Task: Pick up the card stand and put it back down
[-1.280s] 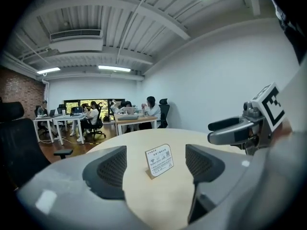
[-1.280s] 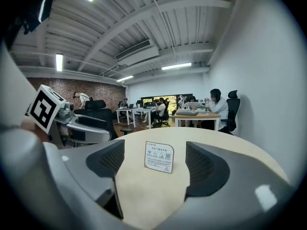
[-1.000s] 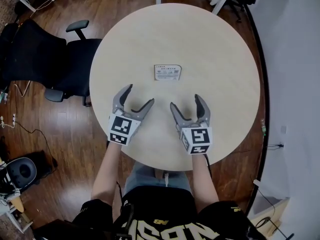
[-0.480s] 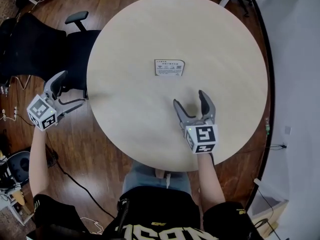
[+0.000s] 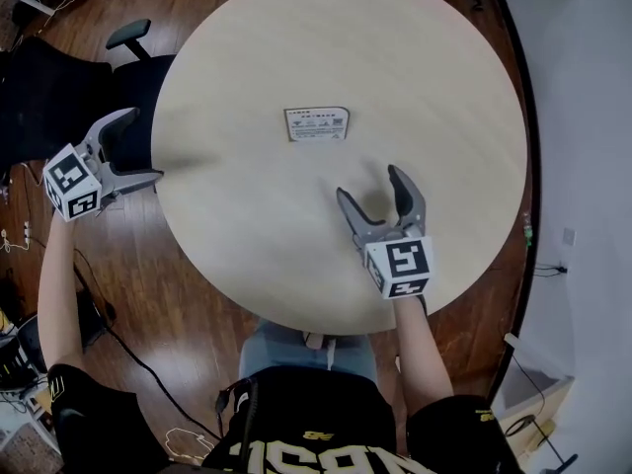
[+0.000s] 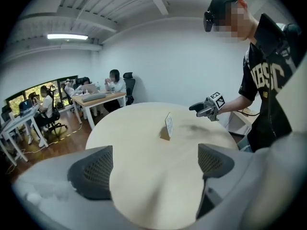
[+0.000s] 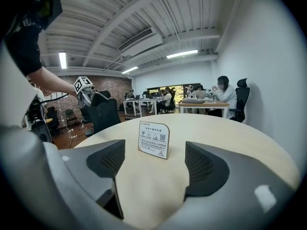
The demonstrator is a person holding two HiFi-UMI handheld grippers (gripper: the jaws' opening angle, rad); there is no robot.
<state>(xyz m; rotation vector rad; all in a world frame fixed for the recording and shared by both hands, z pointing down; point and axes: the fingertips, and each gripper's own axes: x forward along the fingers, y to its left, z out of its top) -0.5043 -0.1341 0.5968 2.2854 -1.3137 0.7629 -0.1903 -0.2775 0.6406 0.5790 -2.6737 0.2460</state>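
The card stand [image 5: 316, 124], a small printed white card, stands upright on the round pale table [image 5: 415, 57], a little left of centre. My right gripper [image 5: 368, 186] hovers over the table's near side and points at the stand [image 7: 153, 139], which is well ahead of its fingers. Its jaws are closing slightly with nothing between them. My left gripper [image 5: 140, 146] is off the table's left edge, over the floor, open wide and empty. In the left gripper view the stand [image 6: 169, 125] shows edge-on, far off across the table.
A black office chair [image 5: 69, 77] stands by the table's left edge, just beyond my left gripper. Cables lie on the wood floor [image 5: 148, 294]. Desks with seated people [image 6: 96, 97] are far behind. A white wall [image 5: 592, 117] runs along the right.
My left gripper has swung off the table to the left, out over the floor, and opened wider. My right gripper has stayed almost in place.
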